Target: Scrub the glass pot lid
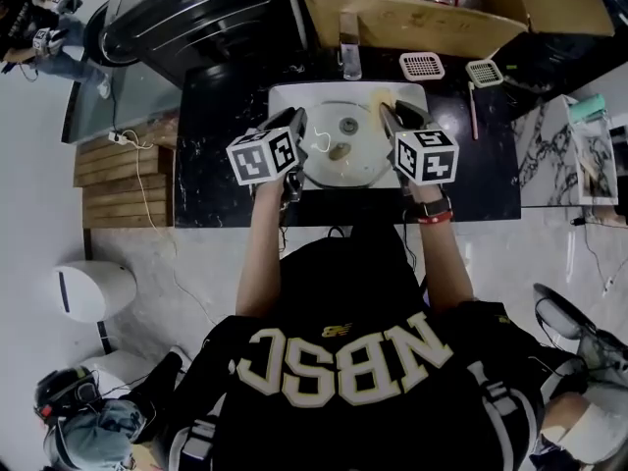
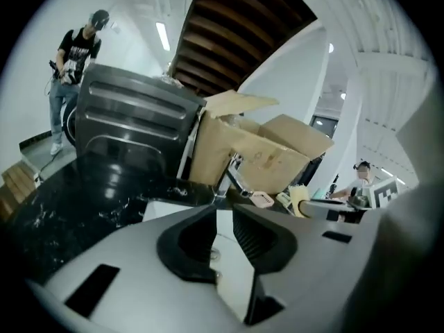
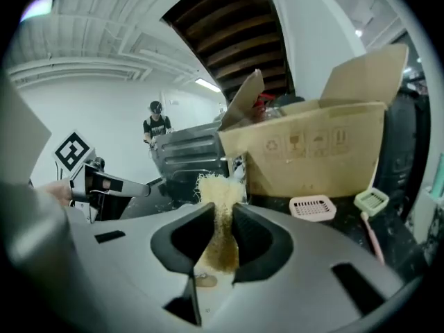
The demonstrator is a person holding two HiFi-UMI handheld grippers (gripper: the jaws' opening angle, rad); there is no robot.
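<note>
A white sink (image 1: 365,170) is set in a black marble counter. In the basin lies what looks like the glass pot lid (image 1: 339,151), with a small brownish knob and a thin glinting rim; the glass itself is hard to make out. My right gripper (image 1: 387,112) (image 3: 223,222) hangs over the basin's right side, shut on a pale yellow fibrous scrubber (image 3: 218,194) (image 1: 382,96) that sticks out past its tips. My left gripper (image 1: 297,119) (image 2: 223,219) is over the basin's left side and points toward the faucet (image 2: 232,175). Its jaws stand a narrow gap apart, and I see nothing clearly between them.
The faucet (image 1: 350,59) stands behind the basin, with a large open cardboard box (image 1: 412,18) past it. Two white strainers (image 1: 422,65) (image 1: 484,72) and a pink brush (image 1: 473,111) lie on the counter at the right. A black appliance (image 1: 196,18) sits at the back left. Other people stand nearby.
</note>
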